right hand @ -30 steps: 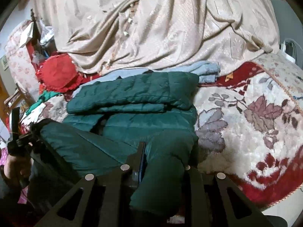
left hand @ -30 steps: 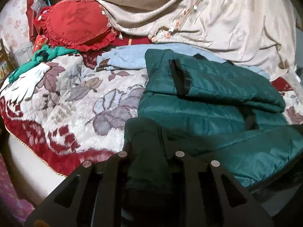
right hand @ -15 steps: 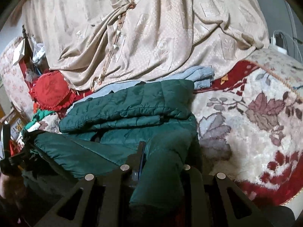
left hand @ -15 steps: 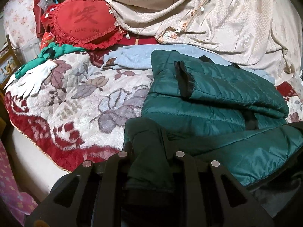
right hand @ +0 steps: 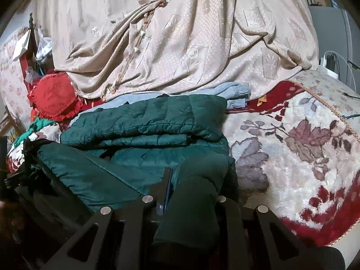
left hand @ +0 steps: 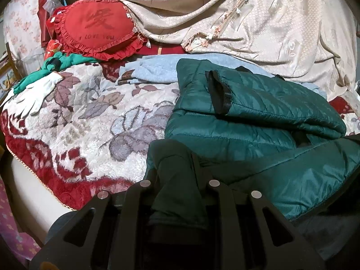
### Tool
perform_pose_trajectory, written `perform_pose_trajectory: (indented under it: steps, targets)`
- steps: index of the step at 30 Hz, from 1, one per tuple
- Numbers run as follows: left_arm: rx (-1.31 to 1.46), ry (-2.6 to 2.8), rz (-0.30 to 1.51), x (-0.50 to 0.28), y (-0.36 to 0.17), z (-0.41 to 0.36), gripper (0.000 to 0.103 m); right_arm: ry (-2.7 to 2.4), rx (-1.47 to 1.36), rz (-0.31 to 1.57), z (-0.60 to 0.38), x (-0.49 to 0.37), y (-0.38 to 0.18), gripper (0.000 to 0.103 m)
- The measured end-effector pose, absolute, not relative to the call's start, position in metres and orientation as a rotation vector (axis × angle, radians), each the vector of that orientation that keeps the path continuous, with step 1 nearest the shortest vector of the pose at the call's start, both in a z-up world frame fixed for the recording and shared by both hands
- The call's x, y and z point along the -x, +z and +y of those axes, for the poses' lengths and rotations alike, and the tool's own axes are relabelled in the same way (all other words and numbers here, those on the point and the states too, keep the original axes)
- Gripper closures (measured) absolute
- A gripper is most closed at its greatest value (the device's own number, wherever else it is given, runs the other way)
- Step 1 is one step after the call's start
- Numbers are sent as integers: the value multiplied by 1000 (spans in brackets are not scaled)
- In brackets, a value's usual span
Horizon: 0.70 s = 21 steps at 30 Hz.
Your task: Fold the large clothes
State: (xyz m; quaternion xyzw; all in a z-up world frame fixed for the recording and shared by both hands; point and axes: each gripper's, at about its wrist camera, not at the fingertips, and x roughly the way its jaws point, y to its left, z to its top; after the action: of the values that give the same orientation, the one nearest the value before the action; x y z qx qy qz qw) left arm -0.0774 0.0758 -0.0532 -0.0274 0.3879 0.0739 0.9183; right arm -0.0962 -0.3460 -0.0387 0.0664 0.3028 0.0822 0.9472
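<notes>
Dark green quilted jacket (left hand: 258, 112) lying partly folded on the floral red-and-cream blanket (left hand: 85, 121), sleeve with black cuff doubled across the top, upper layers stacked toward the back. Near hem lifted off the blanket at two corners. Left corner bunched and clamped between the jaws of the left gripper (left hand: 177, 180), fabric filling the narrow gap and spilling back over the black frame. Right corner pinched likewise in the right gripper (right hand: 191, 186), jaws pressed together on a thick fold of the same green cloth. Hem stretched slack between the two grips, shiny lining showing. Under the jacket's far edge, a pale blue garment (left hand: 155, 72), folded flat. Behind that, a large beige embroidered cover (left hand: 270, 27) draped in heavy folds with a tasselled edge. To the left, a red heart-shaped frilled cushion (left hand: 94, 27) with lettering, a bright green cloth (left hand: 58, 63) below it, and a white glove (left hand: 33, 96) on the blanket near the edge.
</notes>
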Motion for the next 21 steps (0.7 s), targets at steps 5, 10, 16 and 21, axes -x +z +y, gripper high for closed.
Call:
perform_pose_trajectory:
  steps: [5, 10, 16, 21]
  targets:
    - [76, 143, 796, 78, -52, 77, 86, 161, -125, 612, -344, 98, -39, 86]
    - [167, 120, 726, 95, -34, 91, 87, 155, -127, 564, -345, 109, -18, 86]
    - [221, 67, 564, 122, 16, 108, 88, 162, -77, 398, -348, 126, 32, 86]
    - [182, 25, 444, 121, 69, 105, 88, 172, -75, 273, -349, 117, 68, 86]
